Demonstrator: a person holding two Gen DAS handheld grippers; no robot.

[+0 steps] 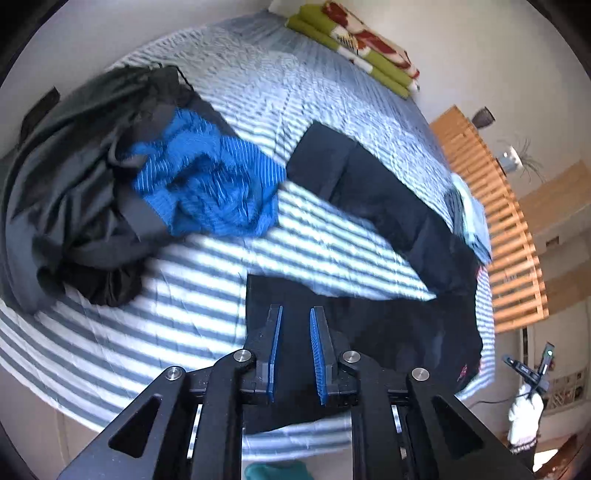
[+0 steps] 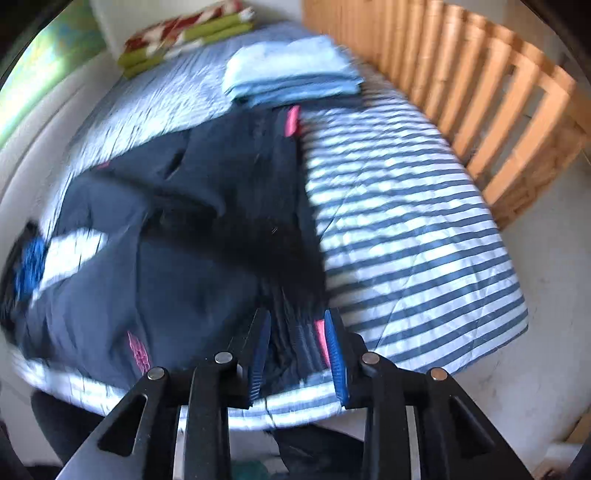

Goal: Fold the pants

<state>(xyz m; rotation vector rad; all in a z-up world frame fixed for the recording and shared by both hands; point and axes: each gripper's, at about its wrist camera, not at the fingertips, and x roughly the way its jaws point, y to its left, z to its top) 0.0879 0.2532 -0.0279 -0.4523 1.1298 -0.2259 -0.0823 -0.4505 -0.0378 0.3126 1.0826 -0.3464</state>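
Dark navy pants (image 1: 373,199) with pink trim lie spread on the striped bed cover (image 1: 147,332). One leg runs toward the far side and the other part lies just beneath my left gripper (image 1: 296,310). That gripper hovers above the cloth with a narrow gap between its blue pads and nothing in it. In the right wrist view the pants (image 2: 177,240) fill the left half of the bed. My right gripper (image 2: 297,314) hangs over their near edge by a pink strip (image 2: 320,336), jaws apart and not pressing on fabric.
A heap of dark clothes with a blue knit (image 1: 207,184) lies at the left. Folded light-blue items (image 2: 291,74) and a green-and-red blanket (image 2: 184,33) sit at the far end. A wooden slatted rail (image 2: 480,92) borders the bed. A white-gloved hand (image 1: 524,413) shows at the right edge.
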